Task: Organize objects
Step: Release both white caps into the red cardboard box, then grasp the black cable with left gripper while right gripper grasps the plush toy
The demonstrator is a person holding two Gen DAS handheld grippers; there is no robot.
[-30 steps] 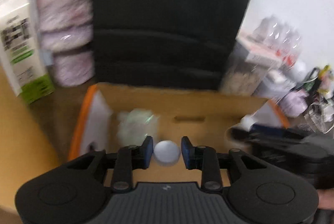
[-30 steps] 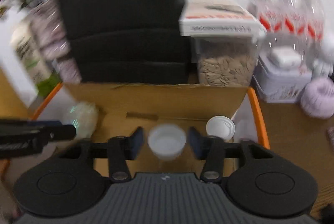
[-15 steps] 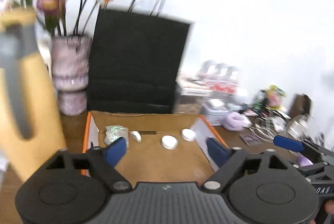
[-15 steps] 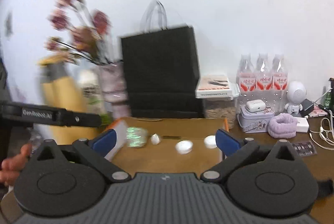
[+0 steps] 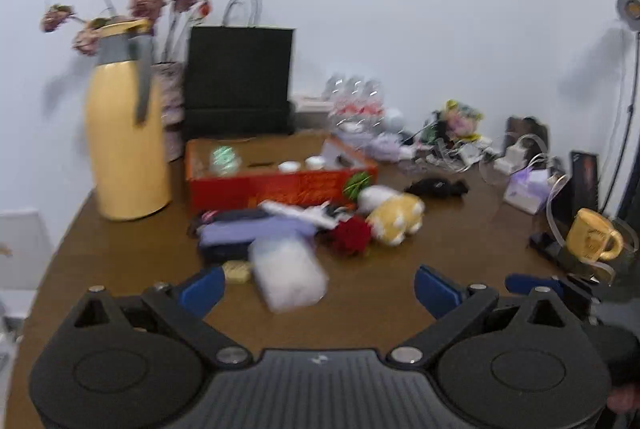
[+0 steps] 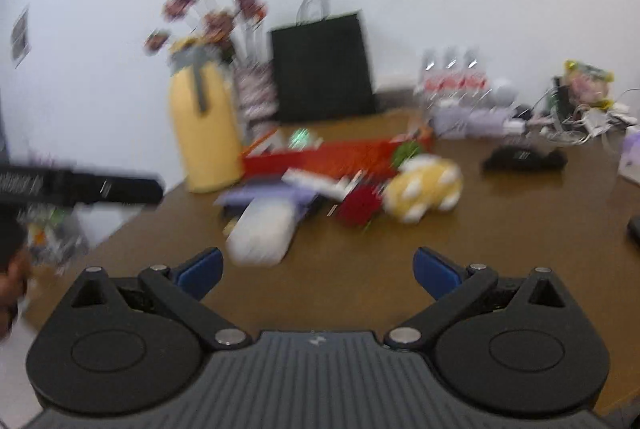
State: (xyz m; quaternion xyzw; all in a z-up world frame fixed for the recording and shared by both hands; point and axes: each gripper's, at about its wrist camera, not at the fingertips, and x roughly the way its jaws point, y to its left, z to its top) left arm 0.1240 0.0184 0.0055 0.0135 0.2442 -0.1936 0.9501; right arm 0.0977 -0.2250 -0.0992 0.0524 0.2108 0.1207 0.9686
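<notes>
An orange box [image 5: 280, 189] stands far back on the brown table [image 5: 380, 301], holding white caps [image 5: 289, 167] and a shiny crumpled ball [image 5: 224, 159]. In front of it lies a pile: a white packet [image 5: 288, 277], a purple pouch [image 5: 248, 233], a red rose [image 5: 352, 235] and a yellow plush [image 5: 396, 219]. My left gripper [image 5: 318, 289] hangs near the packet, its jaws opening with nothing between them. My right gripper [image 6: 318, 269] is wide open and empty, short of the packet [image 6: 264, 229] and plush [image 6: 424, 189].
A tall yellow thermos [image 5: 124, 141], a flower vase and a black paper bag [image 5: 240, 77] stand behind the box. Bottles, cables and clutter fill the back right. A yellow mug [image 5: 592, 235] sits at the right edge. A black item [image 6: 524, 157] lies mid-table.
Both grippers let go of white caps into the box, opened wide, and pulled far back from it. The pile in front of the box has come into view.
</notes>
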